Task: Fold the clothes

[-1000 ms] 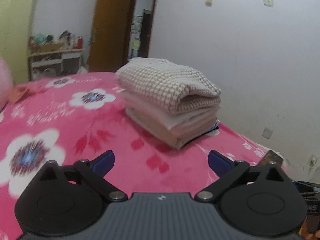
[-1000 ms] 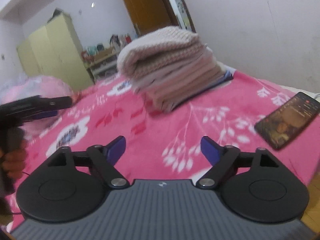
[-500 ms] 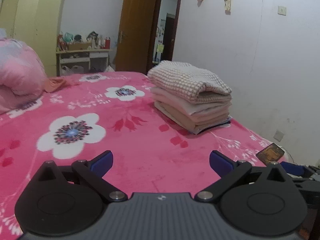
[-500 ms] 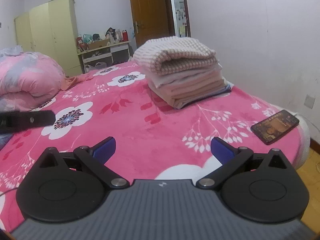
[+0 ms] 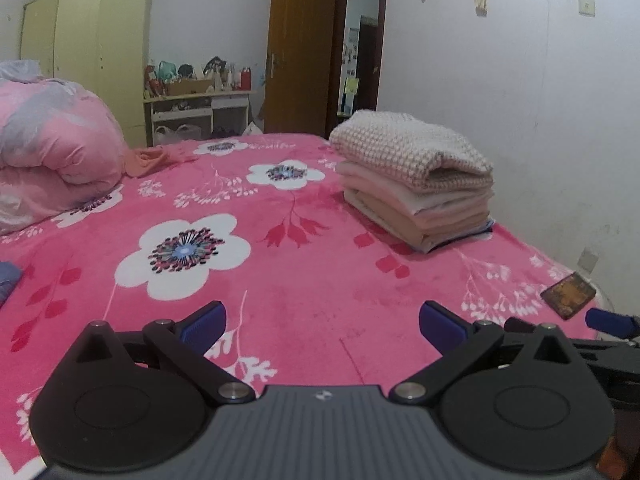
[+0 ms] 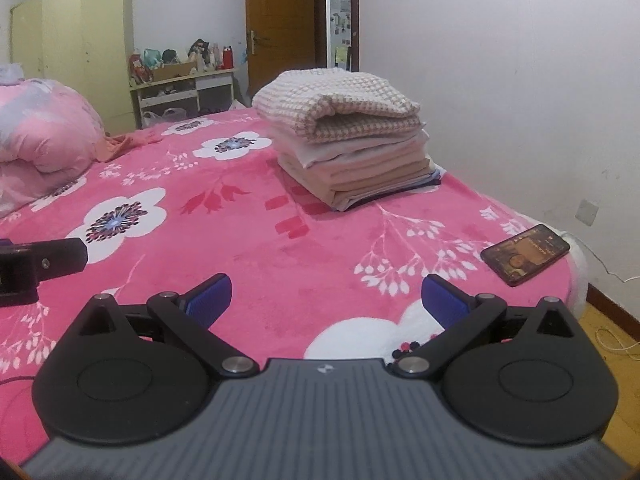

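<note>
Fig.: both wrist views, bed w/ pink floral blanket [image 5: 320,280]. Left claw [image 5: 322,320] w/ blue pads spread wide, nothing btwn them; right claw [image 6: 326,298] likewise spread wide and empty. Both hang over bare blanket near the bed's near end, apart from the clothes.

Task item: stack of folded clothes [image 6: 352,144] on the blanket by the wall side, well apart from both claws. Top layer = waffle-knit piece [image 5: 408,152], thick and lofty; beneath it, several thin beige/pink layers w/ a dark-edged piece at the very bottom. Stack sits squared, slight overhang of the knit.

Other cloth: a small orange-pink garment [image 5: 148,158] lies crumpled far back beside the rolled pink duvet [image 5: 52,160]; a blue fabric edge [image 5: 8,280] shows at the left frame margin, too little visible to identify. Either may be the next piece to fold (judgement).

Handling (judgement): all soft, light, limp; no stiffness, so a single-point pinch will let cloth droop and bunch. Take hold at two corners or along a hem, one claw each, keep tension btwn them. Knit compresses, grips well; thin layers prob. smoother, may slide off each other if the stack is nudged sideways. Plush blanket adds drag, so lift rather than pull.

Phone [image 6: 526,252] lies near the bed's corner; keep cloth clear of it.
</note>
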Available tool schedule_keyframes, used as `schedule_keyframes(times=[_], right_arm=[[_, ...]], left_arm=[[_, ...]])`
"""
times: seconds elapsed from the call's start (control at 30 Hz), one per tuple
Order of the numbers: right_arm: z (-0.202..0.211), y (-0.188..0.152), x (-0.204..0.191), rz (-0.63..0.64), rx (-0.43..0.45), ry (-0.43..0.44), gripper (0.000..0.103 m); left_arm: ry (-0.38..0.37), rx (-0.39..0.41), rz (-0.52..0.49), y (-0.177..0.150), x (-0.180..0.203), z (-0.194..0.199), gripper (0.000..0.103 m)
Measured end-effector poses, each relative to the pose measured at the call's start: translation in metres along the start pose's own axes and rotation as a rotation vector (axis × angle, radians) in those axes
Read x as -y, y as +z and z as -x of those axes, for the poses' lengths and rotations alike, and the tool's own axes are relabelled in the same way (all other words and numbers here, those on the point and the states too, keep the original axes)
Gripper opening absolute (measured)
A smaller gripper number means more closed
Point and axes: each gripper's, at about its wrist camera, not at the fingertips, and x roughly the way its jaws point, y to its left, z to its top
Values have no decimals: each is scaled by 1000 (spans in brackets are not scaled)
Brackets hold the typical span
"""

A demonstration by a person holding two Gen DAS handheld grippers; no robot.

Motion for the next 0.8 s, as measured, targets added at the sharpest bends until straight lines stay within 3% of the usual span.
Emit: schedule_keyframes(times=[0.1,0.27,0.5,0.7,0.8], right_arm=[[0,2,-1,16,0,-26,102],[-1,5,-3,46,-4,-54,102],[1,10,-7,66,4,-67,102],[0,22,-7,50,-11,-60,102],[0,28,-7,57,-30,-72,102]], left_arm=[[-8,30,-16,2,0,4,103],[44,63,-90,3,8,4,103],[90,85,-101,5,11,1,103],[60,87,-43,11,8,0,103],[66,79,-61,13,11,-1,103]])
